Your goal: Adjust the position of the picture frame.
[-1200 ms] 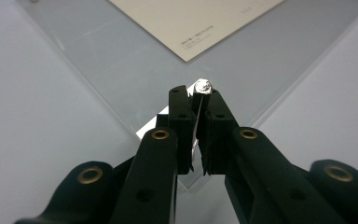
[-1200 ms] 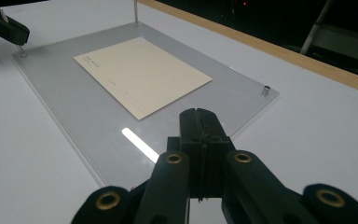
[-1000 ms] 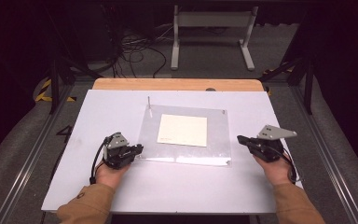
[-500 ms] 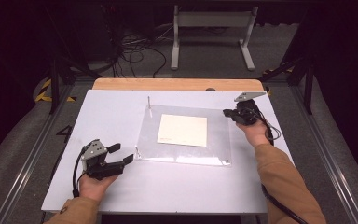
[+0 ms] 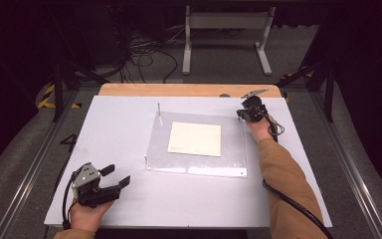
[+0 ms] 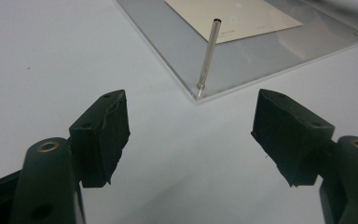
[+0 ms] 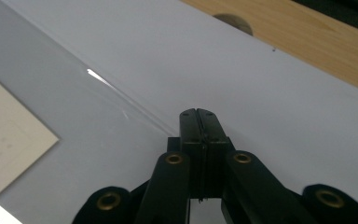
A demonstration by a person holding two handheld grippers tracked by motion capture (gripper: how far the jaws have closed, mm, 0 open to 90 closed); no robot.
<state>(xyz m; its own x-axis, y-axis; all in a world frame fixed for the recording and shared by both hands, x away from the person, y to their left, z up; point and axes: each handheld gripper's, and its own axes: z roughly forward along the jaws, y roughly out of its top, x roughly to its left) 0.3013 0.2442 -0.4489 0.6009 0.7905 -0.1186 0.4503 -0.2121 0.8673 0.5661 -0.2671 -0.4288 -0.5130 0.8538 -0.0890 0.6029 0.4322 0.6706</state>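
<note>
A clear, flat square acrylic plate [image 5: 199, 144] is lying in the middle of the white surface [image 5: 119, 124], with a cream sheet of paper [image 5: 195, 139] under or inside it and thin upright metal pins at its corners. The left gripper [image 5: 115, 177] is hovering near the front left of the surface, its fingers [image 6: 100, 135] having just been opening and now standing wide with nothing between them; the near-left metal pin [image 6: 208, 53] is rising straight ahead of them, its long axis vertical. The right gripper [image 5: 242, 114] is reaching to the plate's far right corner with its fingers [image 7: 199, 128] pressed together, seemingly empty. The left hand looks better placed for that near pin.
</note>
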